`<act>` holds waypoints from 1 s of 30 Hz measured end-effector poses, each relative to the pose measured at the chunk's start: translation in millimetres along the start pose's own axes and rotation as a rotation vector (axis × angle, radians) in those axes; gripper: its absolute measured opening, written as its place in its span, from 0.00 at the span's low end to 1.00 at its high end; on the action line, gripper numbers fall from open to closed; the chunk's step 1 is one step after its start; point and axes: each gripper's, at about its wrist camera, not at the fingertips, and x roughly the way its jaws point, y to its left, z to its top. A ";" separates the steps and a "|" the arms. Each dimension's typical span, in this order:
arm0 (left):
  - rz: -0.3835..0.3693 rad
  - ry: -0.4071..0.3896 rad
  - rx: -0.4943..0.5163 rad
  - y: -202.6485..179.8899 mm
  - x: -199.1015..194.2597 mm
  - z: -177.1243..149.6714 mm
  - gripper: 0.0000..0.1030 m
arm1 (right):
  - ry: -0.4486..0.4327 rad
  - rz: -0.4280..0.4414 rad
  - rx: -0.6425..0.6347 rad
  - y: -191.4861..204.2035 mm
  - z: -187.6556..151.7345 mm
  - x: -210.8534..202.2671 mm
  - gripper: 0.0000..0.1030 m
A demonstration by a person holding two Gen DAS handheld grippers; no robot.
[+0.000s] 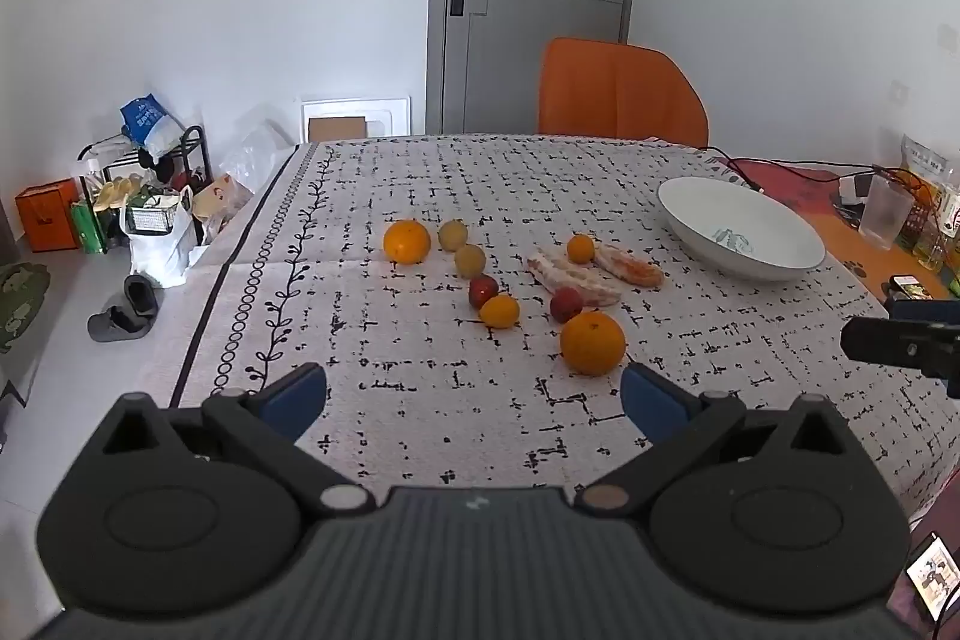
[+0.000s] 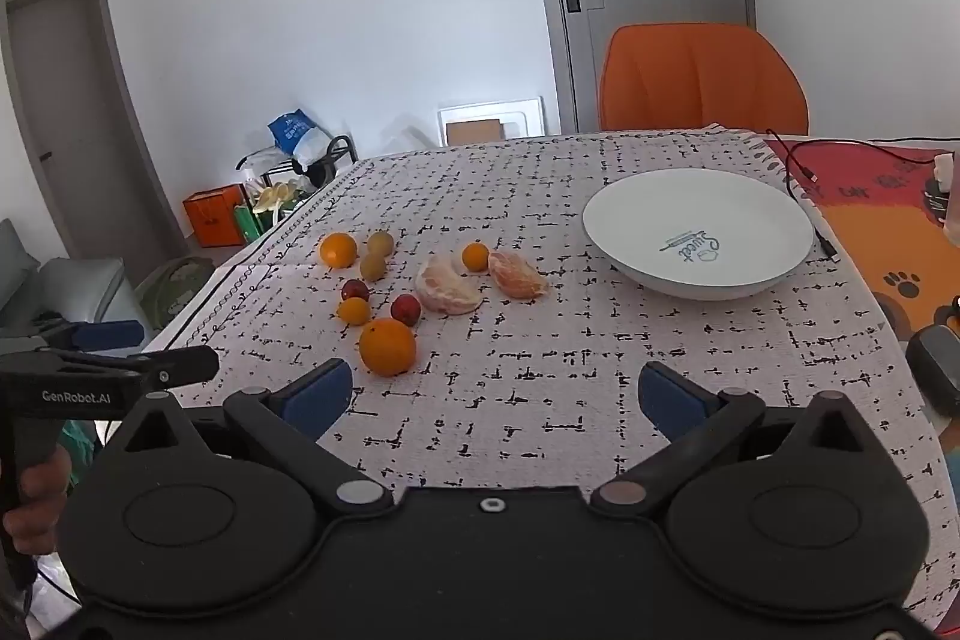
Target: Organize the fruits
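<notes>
While both sets of my fingers stand spread wide with nothing between them, the fruit lies loose on the patterned tablecloth (image 1: 420,400) and the white bowl (image 2: 606,220) sits empty at the far right.

Left gripper (image 1: 474,394): hovering above the near edge of the cloth, tilted down. Nearest to it is the big orange (image 1: 592,343), just beyond my right-hand pad. Right gripper (image 2: 495,394): same pose, with bare cloth ahead and the bowl further out.

Layout, near to far: big orange, a red fruit (image 1: 565,304) close behind it, two peeled citrus segments (image 1: 576,277), a second orange (image 1: 407,240) at the far left, and small yellowish and red pieces between.

Judgement: start with the big orange, since it is nearest and blocks nothing. Centre it between the pads, come down over its widest part and close gently; it will roll if nudged off-centre. The peeled segments look soft, so grip them lightly and leave them for last. Keep the two grippers apart near the bowl.
</notes>
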 end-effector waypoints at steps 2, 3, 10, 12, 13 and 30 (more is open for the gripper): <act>-0.001 -0.003 -0.001 0.5 -0.3 0.0 1.00 | -0.001 -0.006 -0.006 0.1 0.0 -0.1 1.00; 0.000 -0.004 -0.002 0.6 -0.4 0.1 1.00 | -0.003 -0.012 -0.010 0.2 0.2 -0.1 1.00; 0.004 -0.002 -0.005 3.1 0.2 0.8 1.00 | 0.003 -0.026 -0.030 1.9 -1.5 1.9 1.00; 0.003 -0.005 -0.006 3.8 -0.4 1.2 1.00 | 0.006 -0.028 -0.034 2.7 -1.6 1.9 1.00; 0.006 -0.006 -0.005 4.3 -0.9 1.4 1.00 | 0.006 -0.029 -0.035 2.8 -1.7 2.1 1.00; 0.007 -0.009 -0.002 7.4 -2.4 0.4 1.00 | -0.016 -0.047 -0.039 2.6 -0.2 -1.4 1.00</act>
